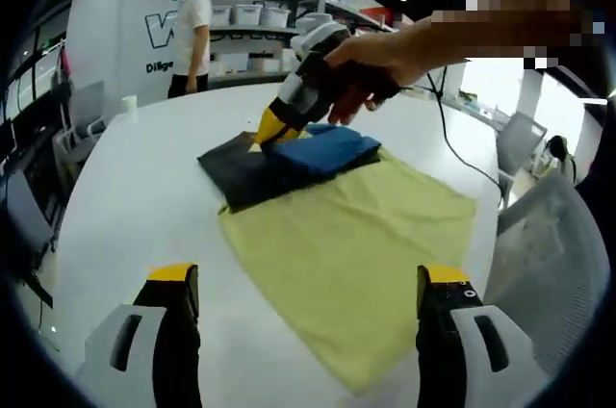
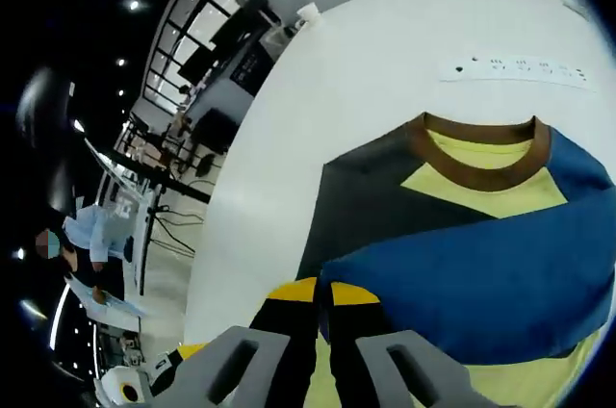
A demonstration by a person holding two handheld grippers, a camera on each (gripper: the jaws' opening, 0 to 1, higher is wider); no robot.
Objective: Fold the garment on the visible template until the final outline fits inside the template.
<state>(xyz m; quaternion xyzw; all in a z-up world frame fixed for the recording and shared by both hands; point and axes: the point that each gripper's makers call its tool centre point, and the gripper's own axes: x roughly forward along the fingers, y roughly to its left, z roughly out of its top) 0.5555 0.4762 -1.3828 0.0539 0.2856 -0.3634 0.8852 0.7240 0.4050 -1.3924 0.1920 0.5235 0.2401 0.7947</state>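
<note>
The garment (image 1: 289, 160) is a shirt with dark grey, blue and yellow panels and a brown collar (image 2: 478, 177). It lies partly folded at the far end of a flat yellow-green sheet (image 1: 356, 254), the template, with a blue layer (image 2: 481, 283) folded over its top. A hand holds my right gripper (image 1: 270, 130), which is down on the shirt where the grey and blue meet. In the right gripper view the right gripper (image 2: 322, 294) has its yellow tips pressed together at the corner of the blue fold. My left gripper (image 1: 308, 285) stands wide open above the near edge of the sheet, touching nothing.
The round white table (image 1: 144, 187) has a black cable (image 1: 452, 143) on its right and a white marked strip (image 2: 515, 71) beyond the collar. A small cup (image 1: 128, 105) stands far left. Grey chairs (image 1: 553, 235) ring the table. A person (image 1: 188, 33) stands by the shelves.
</note>
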